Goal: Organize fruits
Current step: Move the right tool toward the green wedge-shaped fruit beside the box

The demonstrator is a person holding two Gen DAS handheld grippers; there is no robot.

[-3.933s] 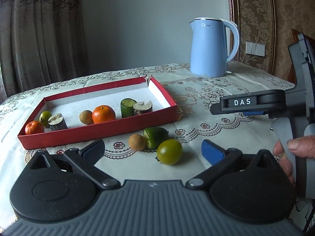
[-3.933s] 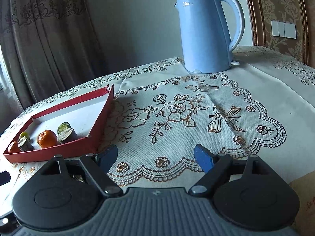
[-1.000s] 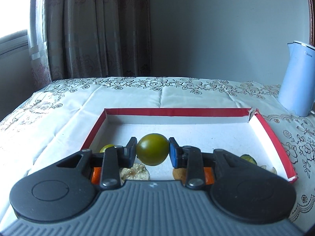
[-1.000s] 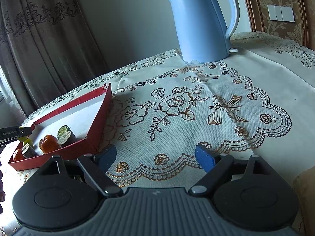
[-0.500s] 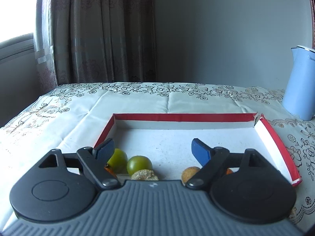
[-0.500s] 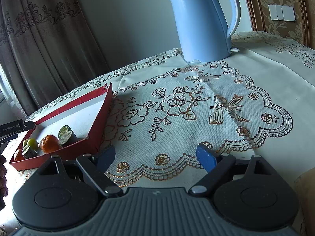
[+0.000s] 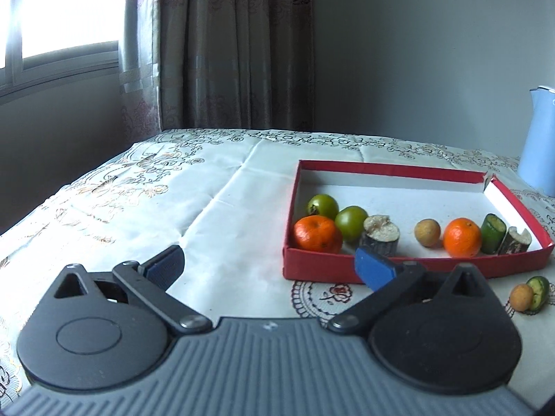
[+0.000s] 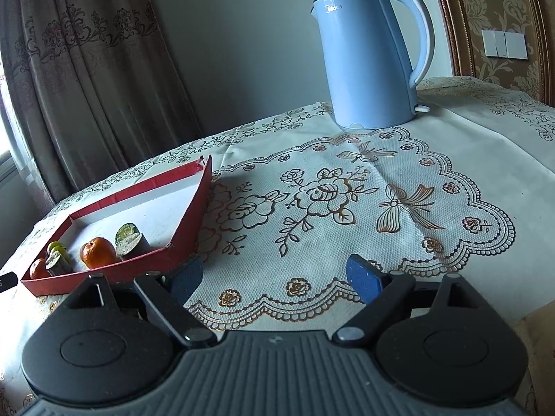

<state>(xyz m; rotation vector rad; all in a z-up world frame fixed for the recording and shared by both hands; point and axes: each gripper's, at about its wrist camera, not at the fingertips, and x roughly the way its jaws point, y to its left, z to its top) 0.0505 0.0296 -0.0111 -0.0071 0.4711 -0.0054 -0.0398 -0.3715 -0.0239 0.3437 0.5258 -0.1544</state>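
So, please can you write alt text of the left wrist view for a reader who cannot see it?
The open left gripper, holding nothing, points over a table with a patterned cloth beside a red tray that holds two oranges, two green fruits and cut pieces. A small brown fruit and a green piece lie outside the tray.

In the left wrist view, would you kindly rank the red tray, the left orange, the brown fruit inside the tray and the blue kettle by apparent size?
1. red tray, clearly largest.
2. blue kettle, though the frame edge cuts it off and it stands farther back, so its rank is unsure.
3. left orange.
4. brown fruit inside the tray, smallest.
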